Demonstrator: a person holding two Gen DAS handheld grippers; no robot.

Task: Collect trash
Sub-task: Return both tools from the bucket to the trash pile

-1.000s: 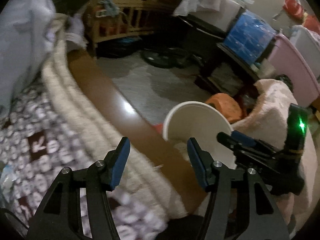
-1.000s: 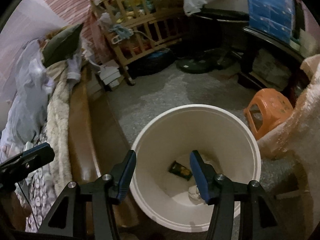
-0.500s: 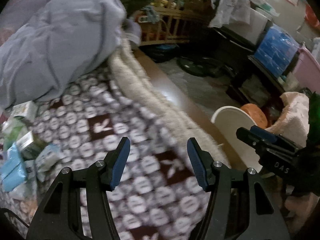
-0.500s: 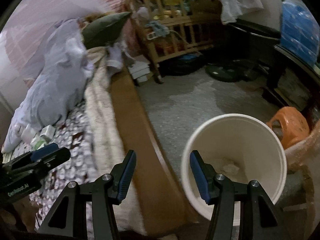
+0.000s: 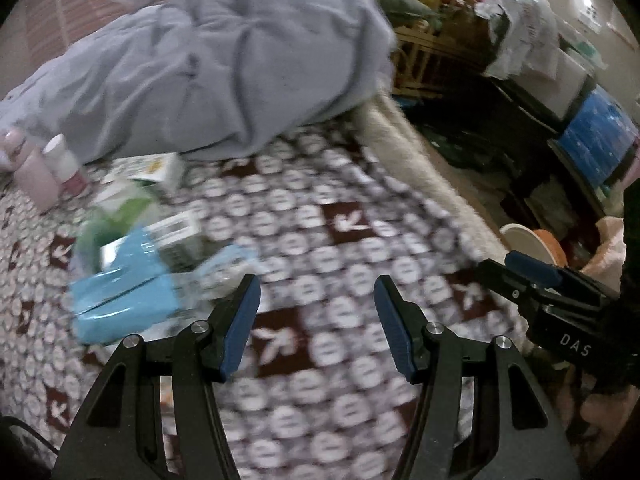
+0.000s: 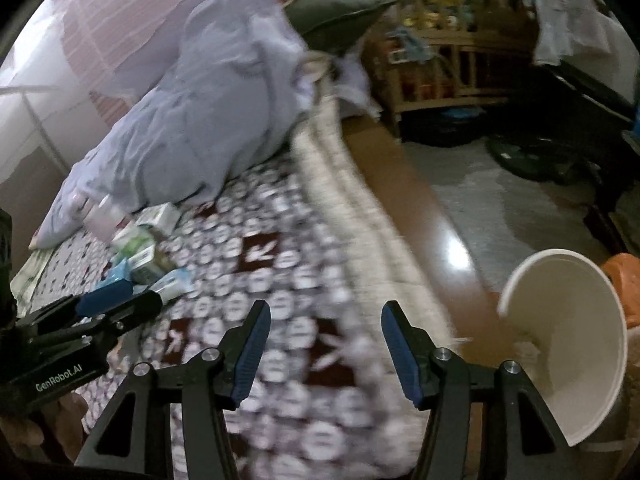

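Note:
A pile of trash lies on the patterned bed cover (image 5: 340, 248): blue plastic packets (image 5: 124, 296), small cartons (image 5: 148, 172) and pink-white bottles (image 5: 40, 172). The same pile shows in the right wrist view (image 6: 144, 256). My left gripper (image 5: 316, 316) is open and empty, above the cover just right of the pile. My right gripper (image 6: 324, 344) is open and empty over the bed edge. The white bin (image 6: 568, 360) stands on the floor beside the bed, to the right; its rim also shows in the left wrist view (image 5: 520, 236).
A crumpled grey-blue duvet (image 5: 208, 60) fills the back of the bed. A brown bed rail (image 6: 420, 220) and a cream fleece border (image 6: 352, 220) edge it. A wooden crib (image 6: 440, 60), dark furniture, blue boxes (image 5: 600, 136) and an orange stool (image 6: 624, 276) crowd the floor.
Both grippers swung left, from over the white bin to over the bed. The trash pile has come into view near the left gripper. Both stayed open.

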